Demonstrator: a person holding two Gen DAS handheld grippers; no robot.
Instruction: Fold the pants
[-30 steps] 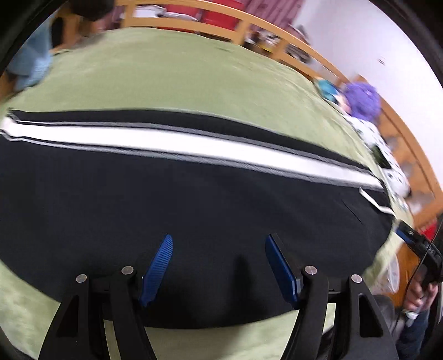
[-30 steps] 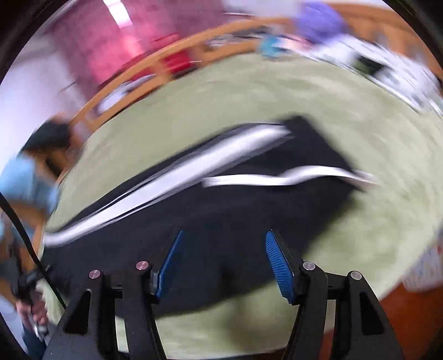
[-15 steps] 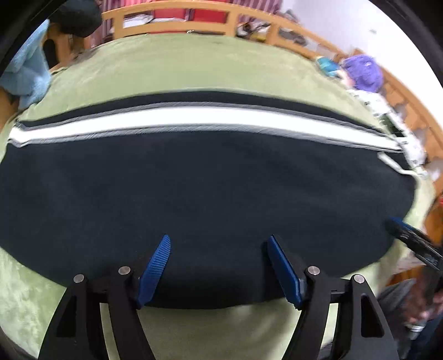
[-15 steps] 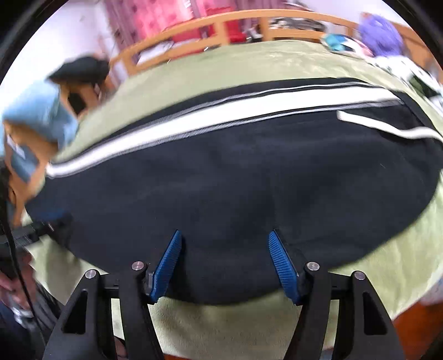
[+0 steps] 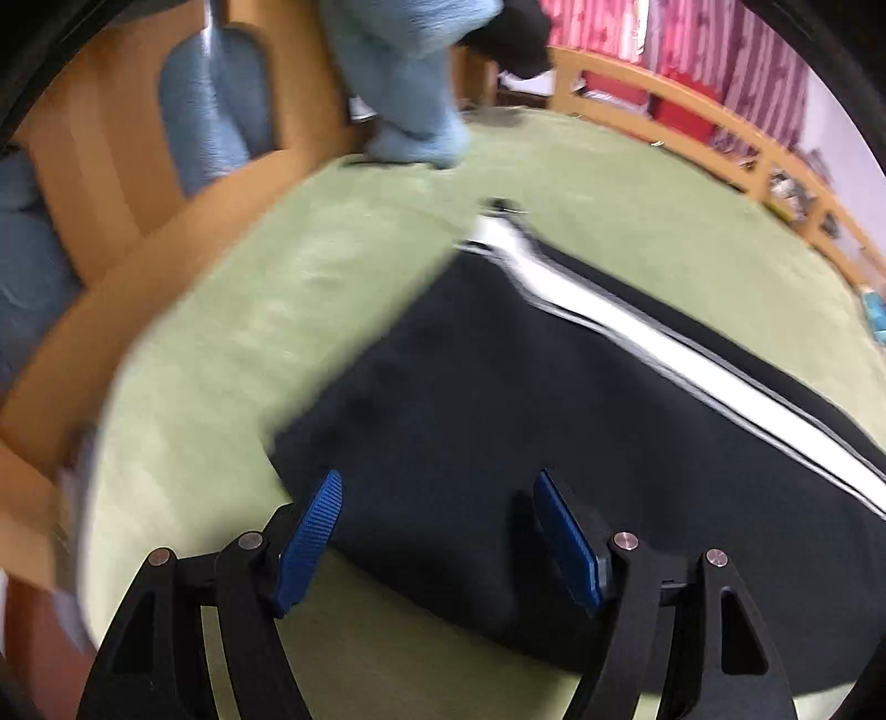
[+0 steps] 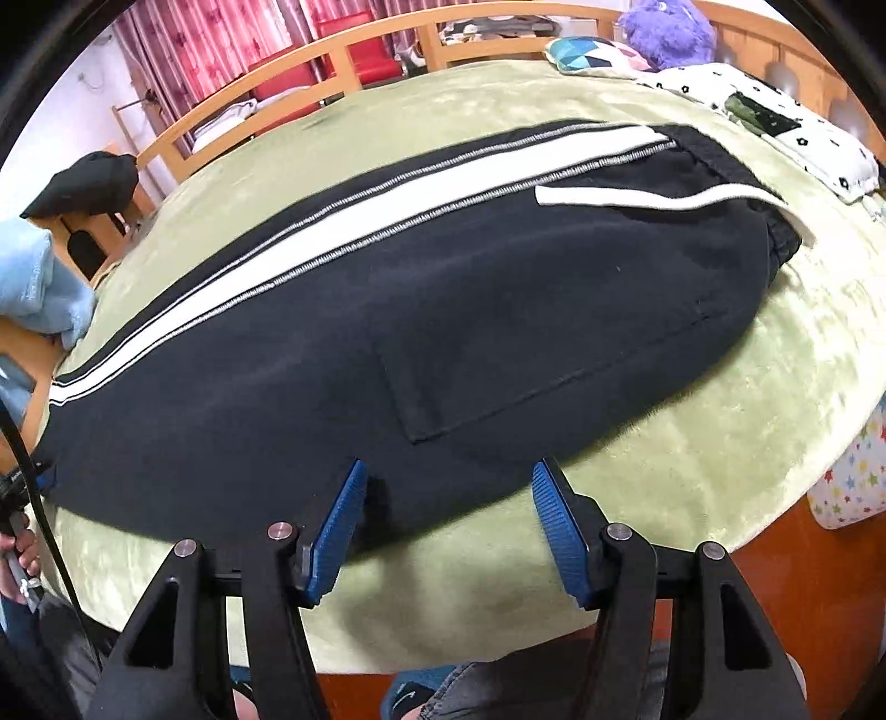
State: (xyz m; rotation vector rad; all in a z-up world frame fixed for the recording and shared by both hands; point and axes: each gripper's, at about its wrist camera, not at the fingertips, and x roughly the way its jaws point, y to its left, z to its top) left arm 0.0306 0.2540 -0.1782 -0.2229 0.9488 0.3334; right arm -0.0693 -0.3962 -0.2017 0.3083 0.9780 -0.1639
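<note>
Black pants [image 6: 332,360] with a white side stripe [image 6: 387,205] lie flat, folded lengthwise, on a green blanket [image 6: 720,415]. The waistband and white drawstring [image 6: 664,196] are at the right, and a back pocket [image 6: 470,387] faces up. My right gripper [image 6: 448,468] hovers open at the pants' near edge, below the pocket, with nothing between its fingers. My left gripper [image 5: 436,479] hangs over the near corner of the leg end of the pants [image 5: 498,415]. Its jaws are closing, the cloth lies below them and the pads do not press on it.
A wooden bed rail [image 5: 664,105] runs along the far side. A blue towel [image 5: 410,72] hangs by the leg end, with a black cap [image 6: 83,183] near it. A purple plush [image 6: 670,27] and a patterned pillow [image 6: 775,122] lie past the waistband. The person's knees [image 6: 470,687] are below.
The left gripper has swung far to the left, from the middle of the pants to the leg end. The right gripper has come down to the pants' near edge by the pocket.
</note>
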